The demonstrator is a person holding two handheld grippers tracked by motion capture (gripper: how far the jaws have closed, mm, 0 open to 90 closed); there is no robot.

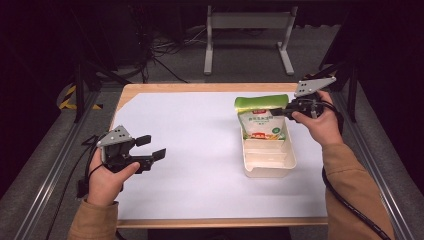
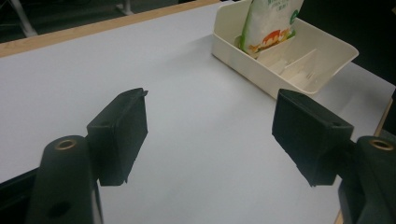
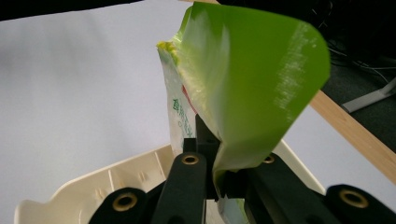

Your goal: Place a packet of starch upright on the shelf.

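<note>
Snack pouch (image 1: 261, 119), green-topped with a white printed front, stands upright at the centre right of the high view, its bottom inside the far end of a cream divided tray (image 1: 270, 167) on the white table sheet (image 1: 200, 165). The right gripper (image 1: 278, 113) comes in from the right of that frame and is clamped on the pouch near its upper right edge; in the right gripper view its jaws are pinched tight on the green film (image 3: 252, 88), which buckles and folds around them. Whether the pouch's base already rests on the tray floor or hangs just above it is hard to tell from these angles.

It looks light and soft: thin glossy film, likely slippery, with loose contents that would shift and let the body sag below the grip. The flat sealed band at the top is the sensible hold, since it is stiffer than the filled belly and pinching there should not crush what is inside. A grip lower down would probably slide or squash it.

At lower left in the high view, the left gripper (image 1: 151, 147) hovers over the sheet, well apart from the tray, jaws spread wide with nothing between them.
</note>
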